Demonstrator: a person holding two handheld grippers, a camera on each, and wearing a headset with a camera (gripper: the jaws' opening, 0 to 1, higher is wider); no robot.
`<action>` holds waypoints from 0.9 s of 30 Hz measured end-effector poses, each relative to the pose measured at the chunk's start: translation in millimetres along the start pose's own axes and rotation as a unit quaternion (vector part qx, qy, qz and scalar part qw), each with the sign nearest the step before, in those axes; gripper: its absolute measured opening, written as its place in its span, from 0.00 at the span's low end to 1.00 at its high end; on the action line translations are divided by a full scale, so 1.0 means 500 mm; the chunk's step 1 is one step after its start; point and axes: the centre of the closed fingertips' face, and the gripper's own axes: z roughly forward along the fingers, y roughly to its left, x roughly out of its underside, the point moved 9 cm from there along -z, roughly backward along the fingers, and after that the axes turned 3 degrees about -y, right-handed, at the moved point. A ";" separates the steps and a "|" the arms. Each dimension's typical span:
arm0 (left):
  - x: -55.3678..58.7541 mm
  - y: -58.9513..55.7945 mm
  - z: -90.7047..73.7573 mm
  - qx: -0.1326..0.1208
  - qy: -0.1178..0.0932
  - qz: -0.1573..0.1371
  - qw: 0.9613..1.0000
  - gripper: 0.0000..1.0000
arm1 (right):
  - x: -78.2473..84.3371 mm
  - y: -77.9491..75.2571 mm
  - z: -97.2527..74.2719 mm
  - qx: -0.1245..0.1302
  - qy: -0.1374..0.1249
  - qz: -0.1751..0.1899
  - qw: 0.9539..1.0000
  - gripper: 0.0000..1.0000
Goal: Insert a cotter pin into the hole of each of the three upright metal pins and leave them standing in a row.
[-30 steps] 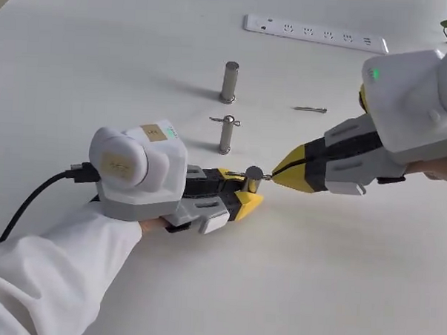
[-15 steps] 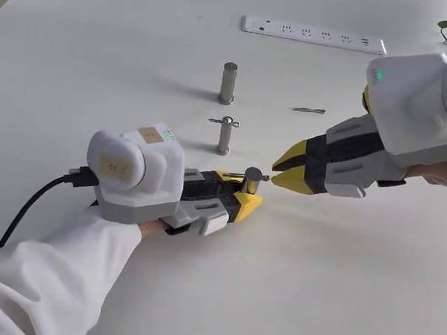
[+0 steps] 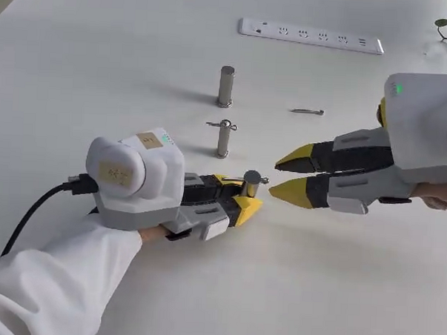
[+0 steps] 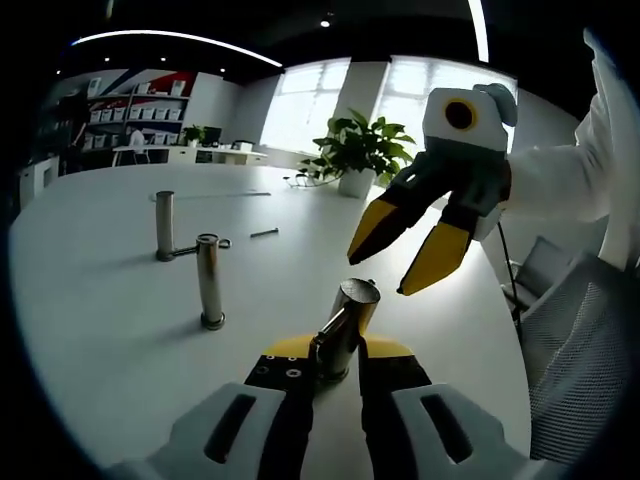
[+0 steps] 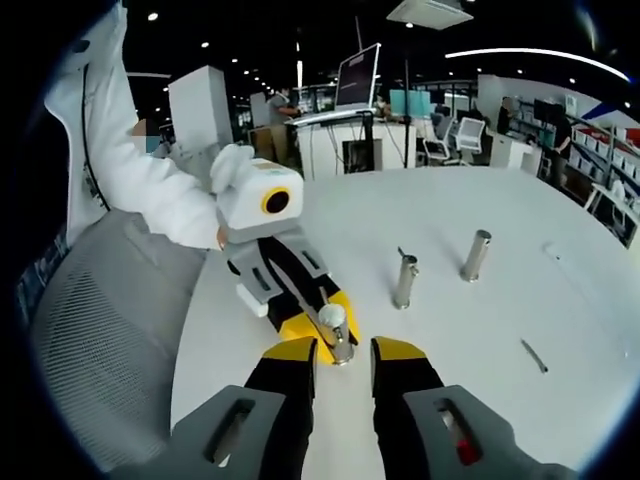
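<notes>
My view: white table (image 3: 101,73). Right gripper (image 3: 275,177) jaws spread wide, holding nothing, tips just beside near pin (image 3: 250,185). Left gripper (image 3: 245,192) lies low on table, clamped on near pin. Power strip (image 3: 311,35) at far edge. Middle pin (image 3: 224,140) and far pin (image 3: 225,86) stand upright. Near cotter pin (image 3: 236,179) through near pin, middle cotter pin (image 3: 219,125) through middle pin. Loose cotter pin (image 3: 307,111) flat on table, right of far pin.

Desk (image 3: 102,66) carries far pin (image 3: 225,86), middle pin (image 3: 224,138) and near pin (image 3: 250,182) in a row. Near pin sits in left gripper (image 3: 246,194), with right gripper (image 3: 274,177) just to its right. Loose cotter pin (image 3: 307,111) lies right of the row; power strip (image 3: 311,35) lies behind.
</notes>
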 end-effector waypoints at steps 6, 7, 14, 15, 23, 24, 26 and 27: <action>-0.015 0.002 -0.034 0.013 -0.013 -0.019 1.000 0.33 | 0.002 0.007 0.003 0.006 -0.025 0.013 1.000 0.18; -0.016 0.002 -0.042 0.013 -0.010 -0.016 1.000 0.38 | 0.001 0.008 0.004 0.008 -0.029 0.016 0.999 0.18; -0.011 0.023 -0.101 0.001 0.007 -0.029 1.000 0.61 | -0.002 0.014 0.012 0.005 -0.044 0.022 0.999 0.24; -0.014 0.022 -0.112 0.000 0.009 -0.027 1.000 0.68 | -0.001 0.015 0.015 0.004 -0.045 0.021 0.999 0.25; -0.044 0.016 -0.163 0.000 0.015 -0.016 1.000 0.99 | 0.000 0.016 0.036 0.002 -0.051 0.025 0.998 0.24; -0.047 0.016 -0.168 0.000 0.015 -0.013 1.000 0.99 | -0.001 0.015 0.039 0.002 -0.051 0.024 0.998 0.24; -0.051 0.015 -0.175 0.000 0.014 -0.008 1.000 0.99 | 0.000 0.014 0.045 0.001 -0.050 0.021 0.999 0.24; -0.052 0.016 -0.178 -0.001 0.014 -0.004 1.000 0.99 | 0.001 0.014 0.049 0.001 -0.049 0.020 0.999 0.24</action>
